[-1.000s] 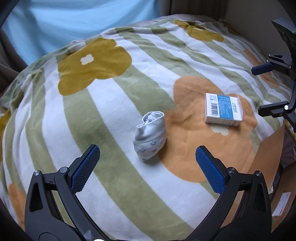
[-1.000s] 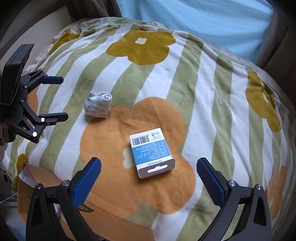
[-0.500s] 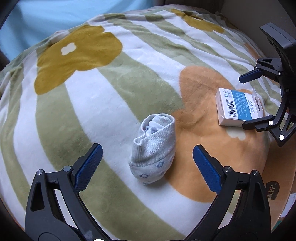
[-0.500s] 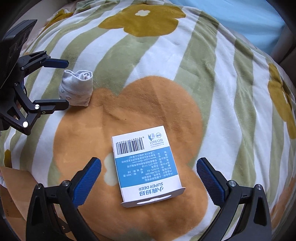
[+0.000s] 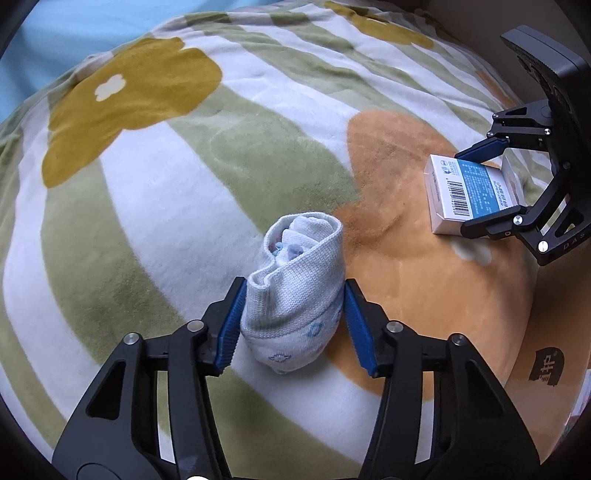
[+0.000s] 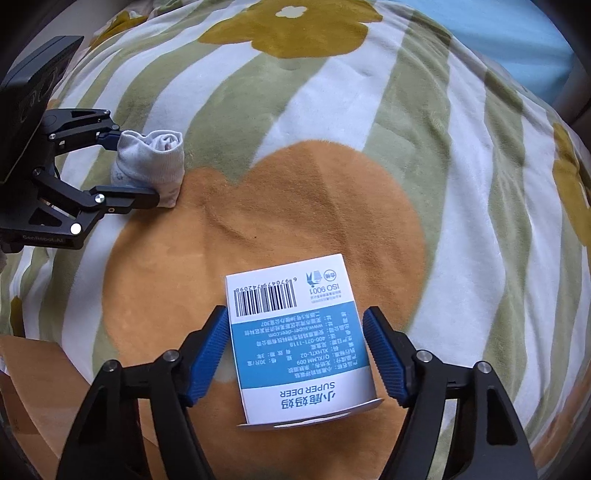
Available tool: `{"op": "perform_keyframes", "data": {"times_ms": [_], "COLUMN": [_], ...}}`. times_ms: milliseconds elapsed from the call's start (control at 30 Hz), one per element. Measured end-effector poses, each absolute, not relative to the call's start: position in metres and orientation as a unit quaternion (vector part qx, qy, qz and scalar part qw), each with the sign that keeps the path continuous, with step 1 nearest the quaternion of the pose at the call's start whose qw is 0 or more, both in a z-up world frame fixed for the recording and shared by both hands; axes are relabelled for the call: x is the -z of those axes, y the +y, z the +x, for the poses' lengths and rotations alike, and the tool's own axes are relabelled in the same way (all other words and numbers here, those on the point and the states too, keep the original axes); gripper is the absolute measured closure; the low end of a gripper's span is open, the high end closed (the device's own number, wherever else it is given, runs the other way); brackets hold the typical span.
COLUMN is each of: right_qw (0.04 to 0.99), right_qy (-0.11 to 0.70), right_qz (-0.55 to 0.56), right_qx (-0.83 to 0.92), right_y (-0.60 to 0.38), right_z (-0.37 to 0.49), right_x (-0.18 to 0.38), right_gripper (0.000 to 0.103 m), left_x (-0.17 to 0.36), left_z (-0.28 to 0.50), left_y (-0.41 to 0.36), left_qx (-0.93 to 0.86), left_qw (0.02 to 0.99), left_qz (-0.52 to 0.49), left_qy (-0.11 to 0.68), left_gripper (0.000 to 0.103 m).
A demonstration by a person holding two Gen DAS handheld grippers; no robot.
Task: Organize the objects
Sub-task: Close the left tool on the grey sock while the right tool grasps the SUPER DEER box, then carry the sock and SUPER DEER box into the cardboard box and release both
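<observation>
A rolled white sock [image 5: 295,291] with small blue marks lies on the flowered blanket [image 5: 184,155]. My left gripper [image 5: 293,325] is closed around it, both blue pads touching its sides. It also shows in the right wrist view [image 6: 149,166], between the left gripper's fingers [image 6: 125,197]. A white and blue box [image 6: 297,339] with a barcode lies on the orange flower. My right gripper [image 6: 297,354] straddles it, the left pad at its edge, a small gap at the right pad. The box also shows in the left wrist view [image 5: 472,192].
The blanket [image 6: 332,129] has green and white stripes and mustard flowers. A brown cardboard box [image 6: 33,380] sits at the bed's near edge, also in the left wrist view [image 5: 546,354]. A light blue sheet [image 6: 509,33] lies beyond.
Both grippers have moved down and forward onto their objects. The left jaws have closed on the sock. The right jaws have narrowed around the box.
</observation>
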State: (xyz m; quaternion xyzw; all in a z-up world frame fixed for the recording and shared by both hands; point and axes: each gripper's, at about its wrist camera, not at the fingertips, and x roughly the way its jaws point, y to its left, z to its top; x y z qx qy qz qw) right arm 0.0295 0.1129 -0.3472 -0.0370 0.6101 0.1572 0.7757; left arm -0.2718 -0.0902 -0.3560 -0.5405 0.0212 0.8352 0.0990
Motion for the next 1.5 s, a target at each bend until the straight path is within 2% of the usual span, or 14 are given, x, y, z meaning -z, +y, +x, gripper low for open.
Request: {"op": "perform_keyframes", "data": {"times_ms": [300,633,1000,1500], "right_qw": [0.781,0.801,0.826,0.856], "right_qy": [0.605,0.586,0.553,0.504], "right_qz": [-0.032,-0.008,0.029,0.067], "right_qx": [-0.149,-0.126,-0.11,-0.095], "right_y": [0.112,0.107,0.107,0.115], "right_z": [0.024,0.015,0.007,-0.083], "right_x": [0.344,0.318,0.255,0.157], "right_gripper": [0.037,0.038,0.038,0.038], "left_x": [0.352,0.318,0.262,0.161], "left_z": [-0.27,-0.253,-0.209,-0.108], "left_y": [-0.089,-0.087,-0.077,-0.018], "left_qx": [-0.837,-0.85,-0.87,-0.903], "left_qw": [0.097,0.078,0.041,-0.019], "left_qz": [-0.538,-0.52,-0.491,-0.429], "left_qy": [0.021,0.019,0.003,-0.021], "left_gripper": [0.058,0.058,0.058,0.058]}}
